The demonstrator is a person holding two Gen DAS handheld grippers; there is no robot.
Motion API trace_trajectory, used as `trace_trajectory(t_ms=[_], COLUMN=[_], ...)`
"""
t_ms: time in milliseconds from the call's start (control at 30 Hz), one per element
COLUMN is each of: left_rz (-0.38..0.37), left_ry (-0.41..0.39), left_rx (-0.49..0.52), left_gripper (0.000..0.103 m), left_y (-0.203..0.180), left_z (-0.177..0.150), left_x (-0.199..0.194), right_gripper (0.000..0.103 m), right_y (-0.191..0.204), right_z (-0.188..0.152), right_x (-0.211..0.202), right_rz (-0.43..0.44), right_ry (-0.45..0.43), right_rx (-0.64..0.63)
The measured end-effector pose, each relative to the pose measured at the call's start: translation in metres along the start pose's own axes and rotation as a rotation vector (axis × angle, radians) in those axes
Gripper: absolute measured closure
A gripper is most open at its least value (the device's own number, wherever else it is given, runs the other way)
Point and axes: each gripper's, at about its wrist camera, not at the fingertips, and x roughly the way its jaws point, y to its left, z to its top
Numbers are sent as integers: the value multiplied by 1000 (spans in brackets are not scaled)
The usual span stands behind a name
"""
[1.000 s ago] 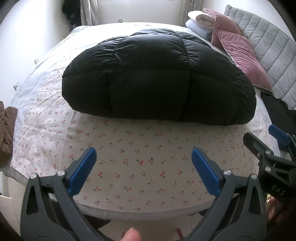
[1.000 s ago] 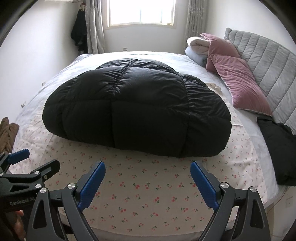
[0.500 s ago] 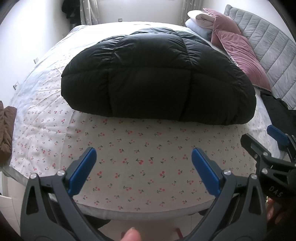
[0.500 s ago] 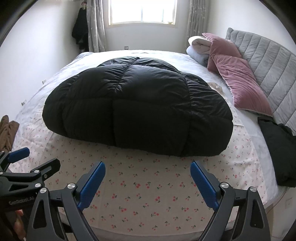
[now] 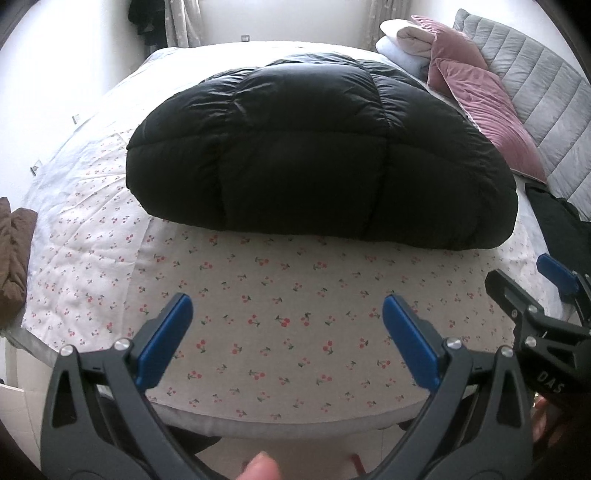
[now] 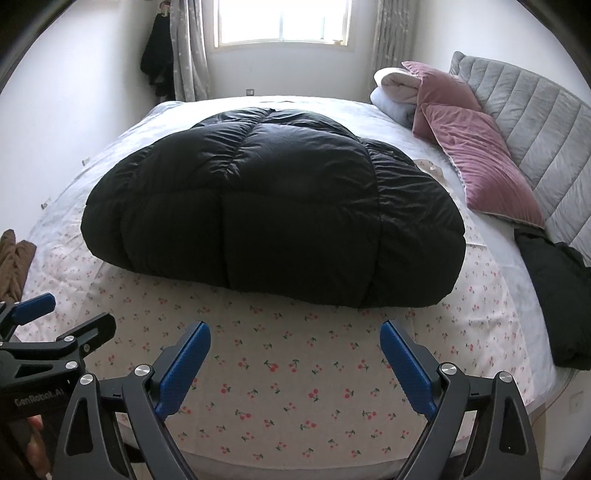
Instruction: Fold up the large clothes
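Observation:
A big black puffer garment [image 5: 317, 151] [image 6: 273, 218] lies folded into a thick mound in the middle of the bed, on a cherry-print sheet [image 5: 280, 310] [image 6: 295, 362]. My left gripper [image 5: 286, 339] hovers open over the sheet near the bed's front edge, well short of the garment, with nothing between its blue pads. My right gripper [image 6: 293, 363] is open and empty too, beside the left one. Each gripper shows at the edge of the other's view: the right gripper [image 5: 550, 295] and the left gripper [image 6: 48, 325].
Pink pillows [image 6: 476, 155] and a rolled white blanket [image 6: 395, 92] lie against the grey headboard [image 6: 535, 122] at the right. Another black garment [image 6: 557, 291] sits at the bed's right edge. Brown cloth [image 5: 13, 251] lies at the left. A window [image 6: 282, 20] is behind.
Both views have tilted up slightly, so the garment sits a little lower in frame. The grippers stay open and the garment has not moved.

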Motion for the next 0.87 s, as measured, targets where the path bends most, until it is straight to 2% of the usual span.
trace_trajectory(t_ms=[867], left_rz=[-8], left_ry=[21], left_rx=[-6], left_gripper=[1], left_y=[-4], left_z=[0], left_x=[12], right_gripper=[9], right_y=[0], right_z=[0], right_x=[14], right_rz=[16], right_ry=[28], right_rx=[4])
